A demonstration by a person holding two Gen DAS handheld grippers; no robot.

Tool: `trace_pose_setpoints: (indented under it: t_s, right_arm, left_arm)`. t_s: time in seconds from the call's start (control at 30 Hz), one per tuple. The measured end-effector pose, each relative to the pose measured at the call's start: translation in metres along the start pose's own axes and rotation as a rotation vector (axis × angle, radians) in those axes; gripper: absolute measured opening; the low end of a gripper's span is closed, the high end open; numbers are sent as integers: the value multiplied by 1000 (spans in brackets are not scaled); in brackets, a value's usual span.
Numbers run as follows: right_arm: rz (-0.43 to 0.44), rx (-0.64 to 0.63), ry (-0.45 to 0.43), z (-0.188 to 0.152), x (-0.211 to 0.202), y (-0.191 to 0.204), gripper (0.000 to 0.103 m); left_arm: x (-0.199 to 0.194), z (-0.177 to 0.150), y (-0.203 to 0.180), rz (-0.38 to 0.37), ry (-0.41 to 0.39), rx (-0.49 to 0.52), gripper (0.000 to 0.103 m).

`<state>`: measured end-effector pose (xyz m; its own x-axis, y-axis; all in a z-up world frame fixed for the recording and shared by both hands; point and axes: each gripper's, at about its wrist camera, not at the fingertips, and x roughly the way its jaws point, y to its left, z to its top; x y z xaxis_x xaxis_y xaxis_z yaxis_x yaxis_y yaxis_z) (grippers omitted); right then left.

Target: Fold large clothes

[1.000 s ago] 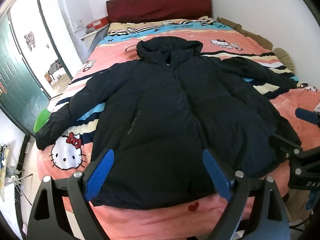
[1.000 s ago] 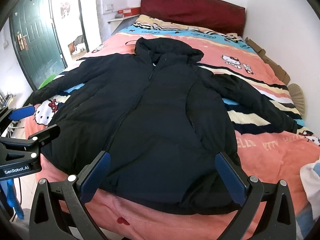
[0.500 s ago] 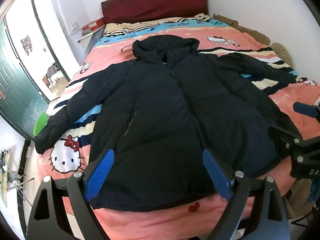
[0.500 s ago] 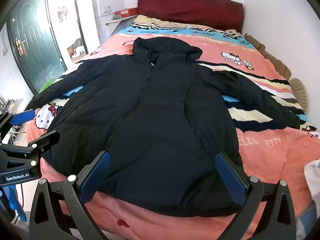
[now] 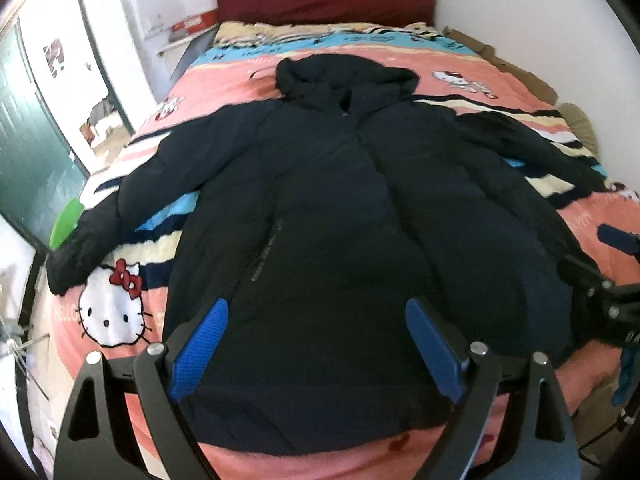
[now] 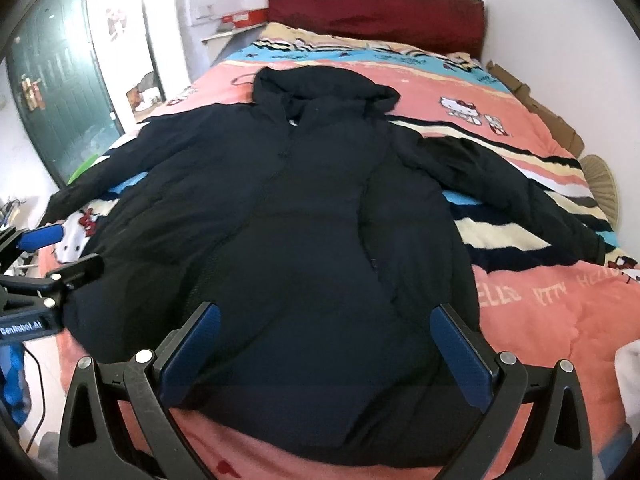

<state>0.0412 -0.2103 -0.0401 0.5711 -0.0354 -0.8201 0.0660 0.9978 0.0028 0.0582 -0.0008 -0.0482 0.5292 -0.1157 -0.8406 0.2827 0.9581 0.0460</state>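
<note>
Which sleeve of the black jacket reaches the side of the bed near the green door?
The left sleeve; its cuff lies beside the big white cat print. The other sleeve points toward the white wall.

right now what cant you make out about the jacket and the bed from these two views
- Jacket near hem: left wrist view, partly behind the left gripper, whose open jaws hold nothing.
- Left sleeve cuff: right wrist view, blurred near the picture edge.
- Zipper: both views too dark and blurred to tell whether it is closed.
- White item: right wrist view, cut off by the edge, unidentifiable.
- Bed beneath the jacket: hidden.
</note>
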Motion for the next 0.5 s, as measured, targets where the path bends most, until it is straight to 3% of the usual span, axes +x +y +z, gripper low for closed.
trace_pose_setpoints:
  t_s: [0.17, 0.27, 0.5]
  right_arm:
    - [-9, 101, -23, 18, 16, -34, 103]
    - [-23, 203, -39, 32, 32, -73, 103]
    - [-43, 563, -82, 41, 85, -203, 103]
  left_arm:
    - [21, 6, 17, -19, 70, -51, 91]
    - [27, 7, 26, -31, 83, -98, 91]
    - [39, 7, 35, 33, 99, -108, 91]
